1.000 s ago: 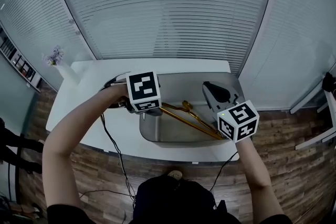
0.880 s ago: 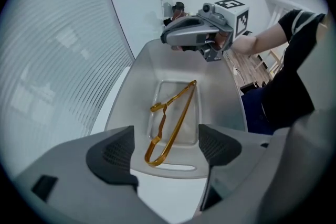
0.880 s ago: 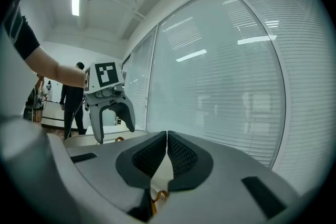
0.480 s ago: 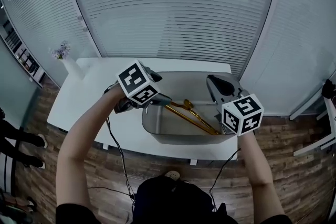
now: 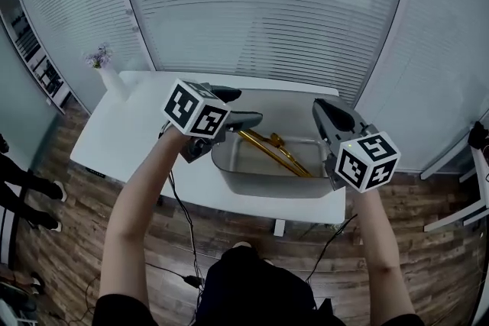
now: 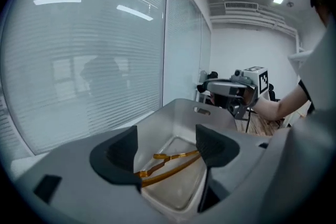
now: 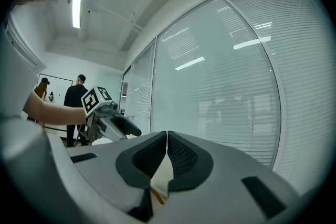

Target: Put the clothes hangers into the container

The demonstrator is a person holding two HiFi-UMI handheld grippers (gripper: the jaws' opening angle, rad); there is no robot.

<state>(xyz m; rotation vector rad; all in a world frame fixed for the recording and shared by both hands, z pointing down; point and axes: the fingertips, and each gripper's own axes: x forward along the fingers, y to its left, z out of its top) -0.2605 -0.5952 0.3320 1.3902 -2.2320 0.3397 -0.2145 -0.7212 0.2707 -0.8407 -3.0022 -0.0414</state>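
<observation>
Two gold clothes hangers (image 5: 271,151) lie crossed on the floor of a grey tub (image 5: 267,189) on the white table. My left gripper (image 5: 244,106) hovers above the tub's left rim. Its jaws are closing, still wide apart, with nothing between them. In the left gripper view, the left gripper (image 6: 165,147) frames the hangers (image 6: 168,161) far below, inside the tub (image 6: 205,107). My right gripper (image 5: 321,109) hangs over the tub's right end, shut on nothing. Its pads meet in the right gripper view, where the right gripper (image 7: 167,139) faces the left gripper (image 7: 113,123).
The white table (image 5: 130,133) stands against a wall of windows with blinds. A vase of flowers (image 5: 103,65) sits at its far left corner. Black cables (image 5: 179,202) hang below the table's front edge. Two people (image 7: 79,97) stand far off in the room.
Both grippers have lifted up and away from the tub. The left one has come off the tub's left rim. The hangers lie in the tub as before.
</observation>
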